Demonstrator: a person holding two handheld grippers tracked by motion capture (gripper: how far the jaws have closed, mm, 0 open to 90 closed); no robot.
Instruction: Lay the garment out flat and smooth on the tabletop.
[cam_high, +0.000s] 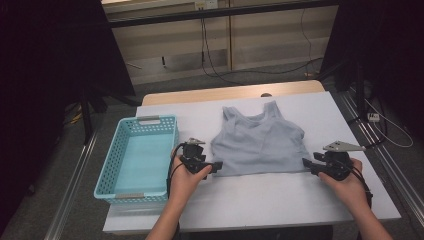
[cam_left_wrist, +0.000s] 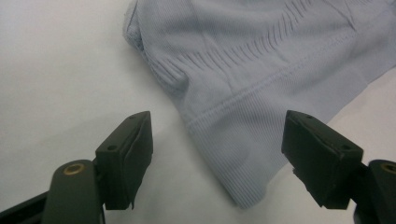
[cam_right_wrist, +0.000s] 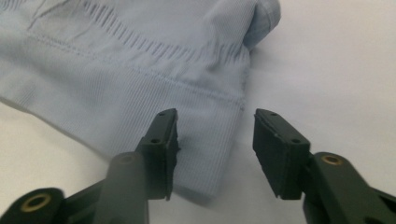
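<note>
Gaping wide, the left tool (cam_left_wrist: 217, 158) has its jaws parted on either side of the bottom left corner of the pale blue tank top (cam_left_wrist: 261, 79), the pads clear of the cloth and nothing pinched between them. In the high view this left tool (cam_high: 216, 166) sits just at the hem's left end, held by the left hand (cam_high: 186, 180). The right tool (cam_right_wrist: 215, 149) stands at a middling gap over the opposite hem corner: one jaw rests above the ribbed band, the other over bare bench beside it, and the pads do not press on the fabric. From above, the right tool (cam_high: 306, 163) is at the hem's right end, held by the right hand (cam_high: 347, 182). The tank top (cam_high: 260, 142) lies flat on the white bench (cam_high: 260, 200), straps pointing away from the person. A light blue basket (cam_high: 107, 180) stands left of it, near the left hand.
</note>
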